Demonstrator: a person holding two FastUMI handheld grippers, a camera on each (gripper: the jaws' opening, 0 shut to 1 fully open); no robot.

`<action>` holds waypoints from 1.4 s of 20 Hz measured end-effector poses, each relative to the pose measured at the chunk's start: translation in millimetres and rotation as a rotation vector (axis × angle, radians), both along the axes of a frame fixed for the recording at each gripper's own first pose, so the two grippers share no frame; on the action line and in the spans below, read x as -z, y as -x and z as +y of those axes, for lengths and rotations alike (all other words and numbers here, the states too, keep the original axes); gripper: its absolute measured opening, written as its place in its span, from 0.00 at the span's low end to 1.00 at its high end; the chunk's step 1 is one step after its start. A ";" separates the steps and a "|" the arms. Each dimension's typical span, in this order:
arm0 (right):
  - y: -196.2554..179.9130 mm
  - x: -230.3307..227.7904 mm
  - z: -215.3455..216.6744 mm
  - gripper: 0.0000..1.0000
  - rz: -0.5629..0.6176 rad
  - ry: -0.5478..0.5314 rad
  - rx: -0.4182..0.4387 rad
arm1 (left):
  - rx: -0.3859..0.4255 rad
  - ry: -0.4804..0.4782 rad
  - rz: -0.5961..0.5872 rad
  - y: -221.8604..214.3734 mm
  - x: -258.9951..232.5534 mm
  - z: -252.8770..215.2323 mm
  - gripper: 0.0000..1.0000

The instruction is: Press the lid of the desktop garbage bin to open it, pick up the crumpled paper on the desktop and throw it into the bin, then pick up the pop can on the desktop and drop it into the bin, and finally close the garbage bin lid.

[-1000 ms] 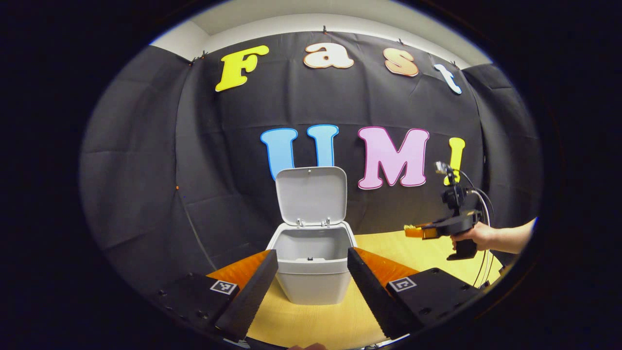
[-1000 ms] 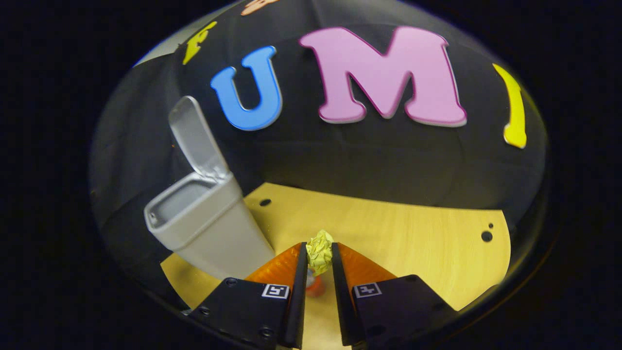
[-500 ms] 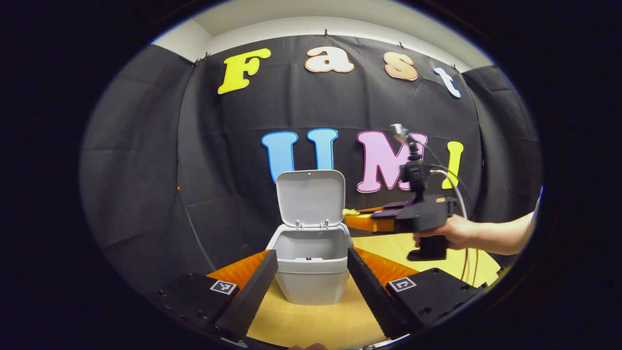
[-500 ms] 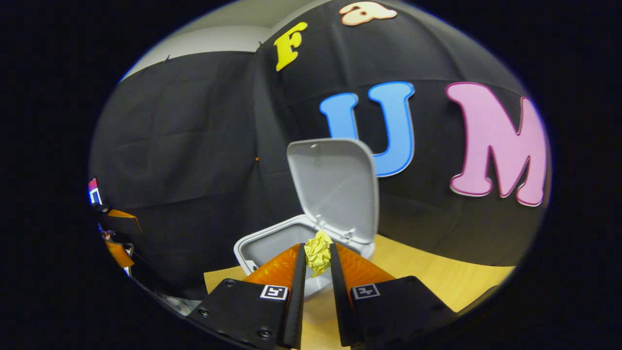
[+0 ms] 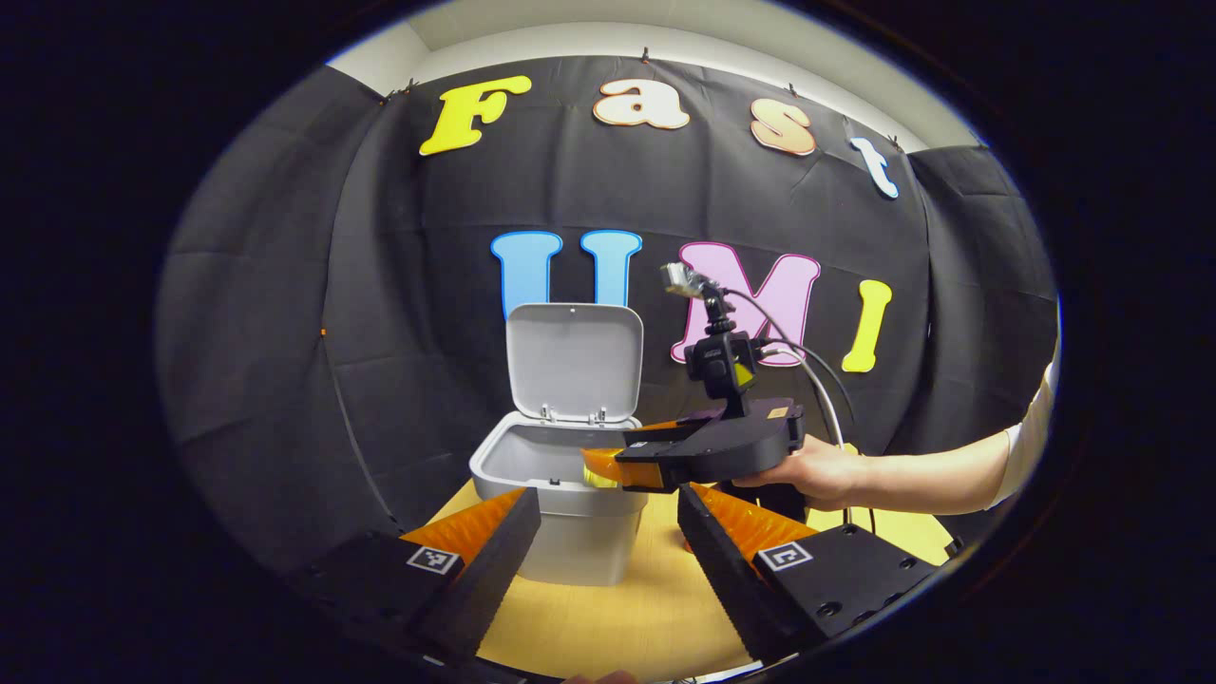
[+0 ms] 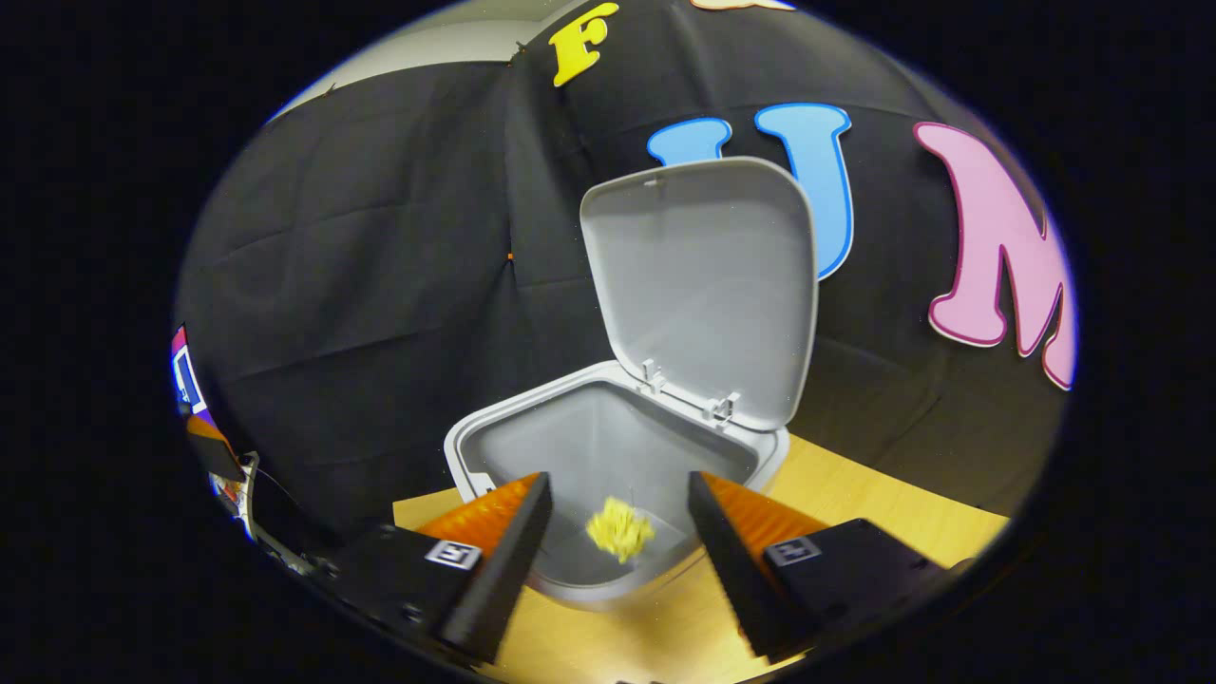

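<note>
With the crumpled paper (image 6: 619,529) dropping inside the bin (image 6: 475,446), the right gripper (image 6: 617,518) is hovering above it, jaws wide and empty, and should be lifting straight clear of the upright lid (image 6: 703,285); the left gripper (image 5: 608,532), also open and empty, is waiting in front of the bin.

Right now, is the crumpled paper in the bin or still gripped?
In the bin: the crumpled paper lies blurred inside it, below the open right gripper.

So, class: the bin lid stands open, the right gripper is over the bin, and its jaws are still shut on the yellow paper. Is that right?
Not quite. In the right gripper view the right gripper has its jaws spread apart, and the paper is loose between them, inside the bin. The rest holds: the lid stands open and the gripper is over the bin.
</note>
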State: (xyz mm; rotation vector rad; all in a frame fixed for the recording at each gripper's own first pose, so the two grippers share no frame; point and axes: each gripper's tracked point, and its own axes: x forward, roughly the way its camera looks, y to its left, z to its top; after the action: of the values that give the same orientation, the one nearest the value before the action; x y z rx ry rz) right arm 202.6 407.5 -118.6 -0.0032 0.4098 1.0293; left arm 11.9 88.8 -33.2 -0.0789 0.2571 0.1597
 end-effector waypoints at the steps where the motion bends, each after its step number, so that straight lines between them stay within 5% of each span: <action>1: -2.3 -9.1 -14.3 0.99 -0.017 -0.010 0.013 | 0.029 0.012 0.002 -7.1 5.6 -10.3 0.96; 5: -30.8 -27.5 -84.2 0.98 -0.028 -0.032 0.159 | 0.109 0.058 -0.012 -43.4 28.0 -47.5 0.95; 7: -50.2 -24.5 -154.0 0.98 -0.033 0.001 0.281 | 0.160 0.095 0.025 -65.8 61.0 -74.7 0.95; 15: -35.9 29.8 -347.9 0.98 0.072 0.185 0.583 | 0.261 0.131 0.224 -188.9 220.7 -127.3 0.96; 26: -26.1 48.6 -362.2 0.98 0.136 0.222 0.627 | 0.302 0.079 0.379 -261.0 320.0 -137.4 0.96; 28: -23.8 51.9 -362.8 0.98 0.140 0.227 0.630 | 0.325 0.077 0.368 -266.2 314.0 -142.3 0.89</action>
State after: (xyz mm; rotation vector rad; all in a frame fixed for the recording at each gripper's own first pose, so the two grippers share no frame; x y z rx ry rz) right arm 226.3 44.7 -170.5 -0.0055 0.6053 0.3600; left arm 278.0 -53.5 -347.3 -0.0827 0.6379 -0.1618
